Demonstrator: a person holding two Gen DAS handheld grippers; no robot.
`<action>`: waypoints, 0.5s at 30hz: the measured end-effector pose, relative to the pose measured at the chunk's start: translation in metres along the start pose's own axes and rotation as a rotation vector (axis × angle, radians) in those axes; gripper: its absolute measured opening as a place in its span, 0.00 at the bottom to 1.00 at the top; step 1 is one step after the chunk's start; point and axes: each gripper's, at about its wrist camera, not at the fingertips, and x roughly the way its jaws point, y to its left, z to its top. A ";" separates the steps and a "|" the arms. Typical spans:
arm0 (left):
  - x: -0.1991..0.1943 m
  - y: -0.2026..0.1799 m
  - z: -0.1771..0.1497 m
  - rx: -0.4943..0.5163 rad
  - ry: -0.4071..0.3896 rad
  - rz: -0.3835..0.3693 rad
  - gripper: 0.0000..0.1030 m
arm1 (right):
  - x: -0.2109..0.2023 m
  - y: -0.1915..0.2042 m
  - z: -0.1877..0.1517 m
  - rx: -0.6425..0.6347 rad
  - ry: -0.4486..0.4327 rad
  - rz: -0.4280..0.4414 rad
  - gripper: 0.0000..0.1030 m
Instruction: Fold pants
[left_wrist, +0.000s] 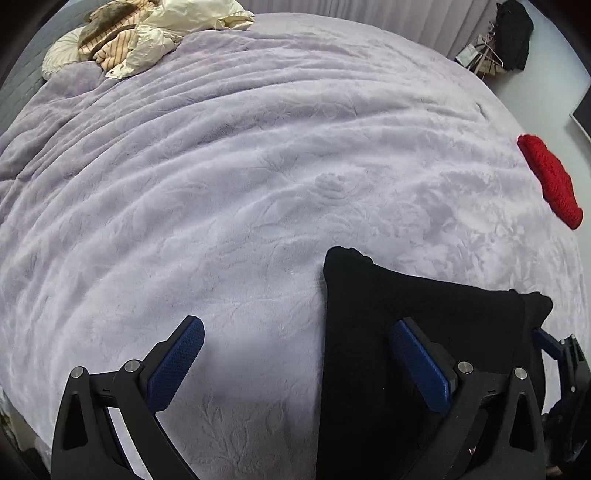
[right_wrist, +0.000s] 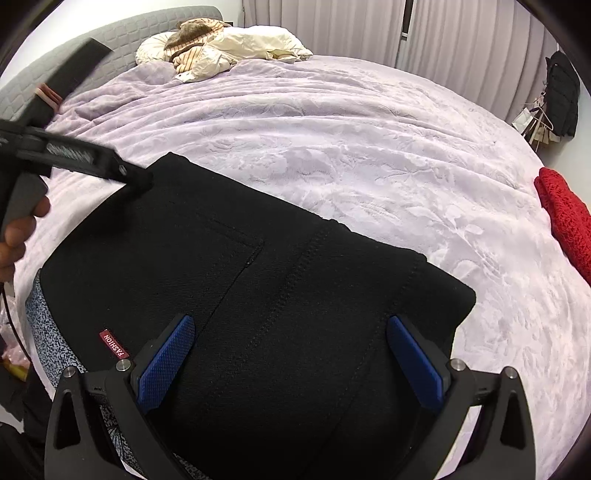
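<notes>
Blue pads of the right claw (right_wrist: 290, 354) fill the bottom of the right wrist view, spread wide with nothing between them, hovering over the black pants (right_wrist: 236, 280). Pants lie in a compact block on the lavender bed (right_wrist: 332, 147), lower centre of frame; red "FASHION" label (right_wrist: 113, 344) at lower left, pocket seam showing. Patterned blue-grey fabric (right_wrist: 48, 332) peeks from under their left edge; what it is, cannot tell.

Left claw (left_wrist: 295, 363), bottom of the left wrist view: also spread open, empty; one pad over bare bedding, the other over the pants' edge. A hand (right_wrist: 14, 236) at far left grips its handle.

Red knit item (right_wrist: 569, 218) sits well apart at right edge; pillows and clothes (right_wrist: 221, 44) at upper left.

Judgement: folding looks largely done; both claws released. Next move probably a last fold or smoothing, needing a clean pinch on one edge without dragging layers apart.
</notes>
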 end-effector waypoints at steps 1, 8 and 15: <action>-0.002 0.003 -0.003 -0.012 0.013 0.011 1.00 | 0.000 -0.001 0.000 0.001 -0.001 0.004 1.00; -0.001 -0.001 -0.068 0.036 0.006 0.055 1.00 | 0.004 0.004 0.000 -0.028 -0.001 -0.009 1.00; -0.025 -0.001 -0.102 0.033 -0.021 0.093 1.00 | 0.004 0.001 0.001 -0.022 -0.001 0.002 1.00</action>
